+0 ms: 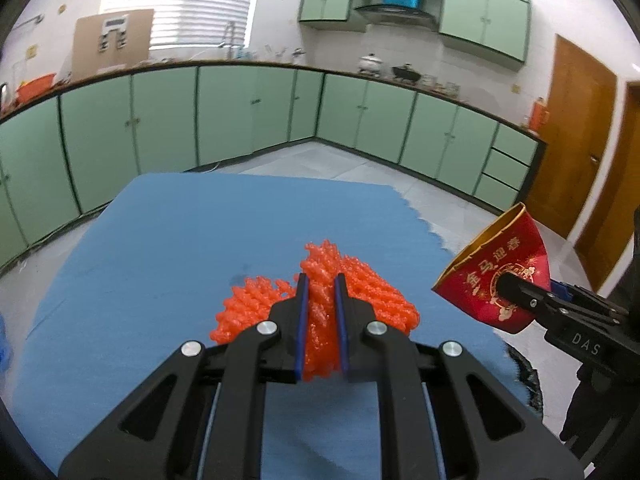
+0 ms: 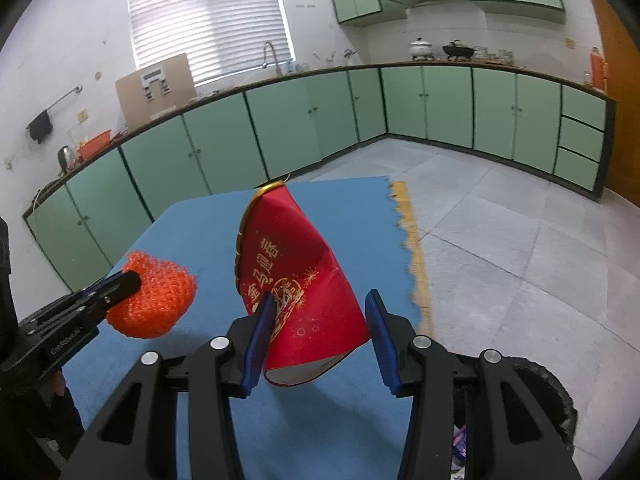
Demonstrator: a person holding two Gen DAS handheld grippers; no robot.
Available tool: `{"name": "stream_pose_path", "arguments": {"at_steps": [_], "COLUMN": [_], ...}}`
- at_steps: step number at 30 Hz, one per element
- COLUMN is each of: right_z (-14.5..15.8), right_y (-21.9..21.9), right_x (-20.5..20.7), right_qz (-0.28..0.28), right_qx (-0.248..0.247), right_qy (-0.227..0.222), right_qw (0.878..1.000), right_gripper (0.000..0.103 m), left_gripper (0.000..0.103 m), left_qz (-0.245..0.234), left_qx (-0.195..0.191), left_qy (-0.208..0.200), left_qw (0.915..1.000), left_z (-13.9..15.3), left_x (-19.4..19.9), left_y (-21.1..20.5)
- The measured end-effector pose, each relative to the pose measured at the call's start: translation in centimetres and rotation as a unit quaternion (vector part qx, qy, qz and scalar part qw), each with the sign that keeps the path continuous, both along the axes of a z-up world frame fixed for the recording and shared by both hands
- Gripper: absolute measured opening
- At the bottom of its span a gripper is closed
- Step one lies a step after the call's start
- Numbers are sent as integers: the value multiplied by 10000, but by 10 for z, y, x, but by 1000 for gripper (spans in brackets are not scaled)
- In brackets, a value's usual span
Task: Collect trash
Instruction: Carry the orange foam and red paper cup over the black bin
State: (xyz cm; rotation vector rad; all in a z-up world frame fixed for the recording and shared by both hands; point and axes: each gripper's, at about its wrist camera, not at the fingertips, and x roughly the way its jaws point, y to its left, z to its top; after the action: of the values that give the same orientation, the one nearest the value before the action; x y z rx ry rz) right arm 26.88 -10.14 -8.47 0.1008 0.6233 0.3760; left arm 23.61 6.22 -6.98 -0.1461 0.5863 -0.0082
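My left gripper (image 1: 320, 300) is shut on an orange foam net (image 1: 344, 280) and holds it just above the blue mat (image 1: 180, 240). In the right wrist view the net (image 2: 156, 300) hangs at the left in that gripper (image 2: 132, 280). A red paper wrapper with gold print (image 2: 304, 280) sits between my right gripper's (image 2: 320, 312) spread fingers, against the left finger (image 2: 262, 328) and apart from the right one. In the left wrist view the wrapper (image 1: 504, 264) is held up at the right by that gripper (image 1: 504, 284), beyond the mat's edge.
A black-rimmed bin (image 2: 560, 400) sits low at the right, beside the mat; it also shows in the left wrist view (image 1: 528, 380). Green cabinets (image 2: 280, 128) line the walls. A wooden door (image 1: 576, 152) stands at the right. Grey tiled floor (image 2: 500, 240) surrounds the mat.
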Motion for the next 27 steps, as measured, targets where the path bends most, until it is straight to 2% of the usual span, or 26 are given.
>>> {"name": "stream_pose_path", "arguments": {"at_steps": [11,27], "right_z": [18,23], "right_y": [-59,-145], "right_x": [-36,-84], "right_qz": [-573,-1559], "right_qx": [81,117], "right_qy": [-214,-305], "right_qw": [9981,9872], "right_gripper": [46,46], "left_gripper": [11,11], "left_qz": [-729,-1761], "left_qx": [36,40], "left_qy": [-171,-339], "left_qw": [9972,9838], "left_z": [7,6], "left_x": [-6,-24], "left_y": [-73,-178]}}
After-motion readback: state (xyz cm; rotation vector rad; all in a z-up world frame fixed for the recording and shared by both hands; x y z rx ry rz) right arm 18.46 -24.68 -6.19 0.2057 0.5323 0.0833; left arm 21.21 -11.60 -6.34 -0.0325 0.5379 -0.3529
